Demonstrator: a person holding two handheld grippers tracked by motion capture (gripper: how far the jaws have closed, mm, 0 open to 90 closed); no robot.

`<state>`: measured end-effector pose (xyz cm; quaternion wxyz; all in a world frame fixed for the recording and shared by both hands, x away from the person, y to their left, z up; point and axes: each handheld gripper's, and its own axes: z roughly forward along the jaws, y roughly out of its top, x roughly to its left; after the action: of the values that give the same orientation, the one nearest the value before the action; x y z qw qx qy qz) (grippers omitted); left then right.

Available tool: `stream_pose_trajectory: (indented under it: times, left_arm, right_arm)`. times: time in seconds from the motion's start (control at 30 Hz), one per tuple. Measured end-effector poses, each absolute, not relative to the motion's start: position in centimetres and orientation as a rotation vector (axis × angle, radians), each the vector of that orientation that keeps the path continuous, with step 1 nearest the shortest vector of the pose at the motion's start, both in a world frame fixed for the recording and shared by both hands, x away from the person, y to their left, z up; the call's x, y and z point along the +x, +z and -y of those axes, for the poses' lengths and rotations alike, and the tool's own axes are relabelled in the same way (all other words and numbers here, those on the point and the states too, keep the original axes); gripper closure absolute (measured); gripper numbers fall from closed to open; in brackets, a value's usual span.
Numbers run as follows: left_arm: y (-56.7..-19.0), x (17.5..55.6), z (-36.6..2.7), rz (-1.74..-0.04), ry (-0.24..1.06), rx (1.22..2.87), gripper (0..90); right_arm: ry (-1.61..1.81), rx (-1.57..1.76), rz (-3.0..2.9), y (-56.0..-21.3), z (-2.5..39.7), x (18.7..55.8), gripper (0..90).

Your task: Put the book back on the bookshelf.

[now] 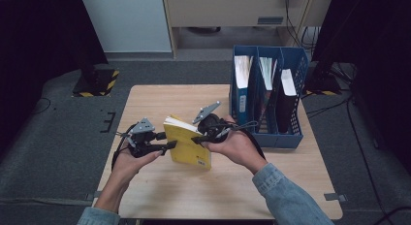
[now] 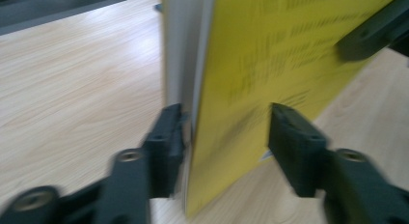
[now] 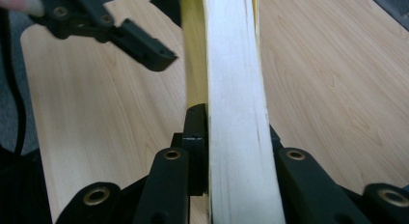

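A yellow book (image 1: pixel 186 145) stands upright on the counter (image 1: pixel 160 101), just left of the blue rack (image 1: pixel 291 137) and apart from it; the right gripper (image 1: pixel 197 139) is clamped on the book's page edge — in the right gripper view its jaws press both sides of the white page block (image 3: pixel 236 118); the left gripper (image 1: pixel 170 145) meets the book from the side away from the rack, jaws parted — in the left gripper view one jaw touches the pages by the cover (image 2: pixel 260 79), the other stands off the yellow face, so the book lies between them unpinched; three books (image 1: pixel 287 96) sit upright in the rack's compartments.
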<state>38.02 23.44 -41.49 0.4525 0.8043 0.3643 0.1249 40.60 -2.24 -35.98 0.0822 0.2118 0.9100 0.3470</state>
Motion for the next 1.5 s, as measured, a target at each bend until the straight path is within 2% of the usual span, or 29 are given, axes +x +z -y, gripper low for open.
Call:
stream_pose_trajectory:
  times: [0.07, 0.23, 0.5, 0.87, 1.5]
  left_arm:
    - [-42.1, 37.8, -24.4, -0.938, 0.330, 1.977, 37.4]
    - [-45.0, 37.5, -27.1, -1.076, 0.402, 1.986, 31.8]
    - [-48.7, 37.7, -29.2, -1.214, 0.392, 2.040, 23.0]
    - [-50.5, 37.7, -27.8, -1.220, 0.415, 2.183, 15.2]
    - [-51.4, 37.8, -27.5, -1.258, 0.377, 2.218, 7.5]
  right_arm:
    - [1.065, 0.675, -2.709, -36.0, 2.4, 41.0, 74.8]
    - [1.125, 0.791, -2.695, -36.0, 2.8, 42.3, 74.9]
    - [1.157, 0.897, -2.670, -35.3, 2.6, 43.6, 74.9]
    - [1.204, 0.985, -2.636, -34.0, 3.3, 44.6, 75.0]
    - [1.250, 1.049, -2.591, -32.7, 6.7, 43.5, 74.8]
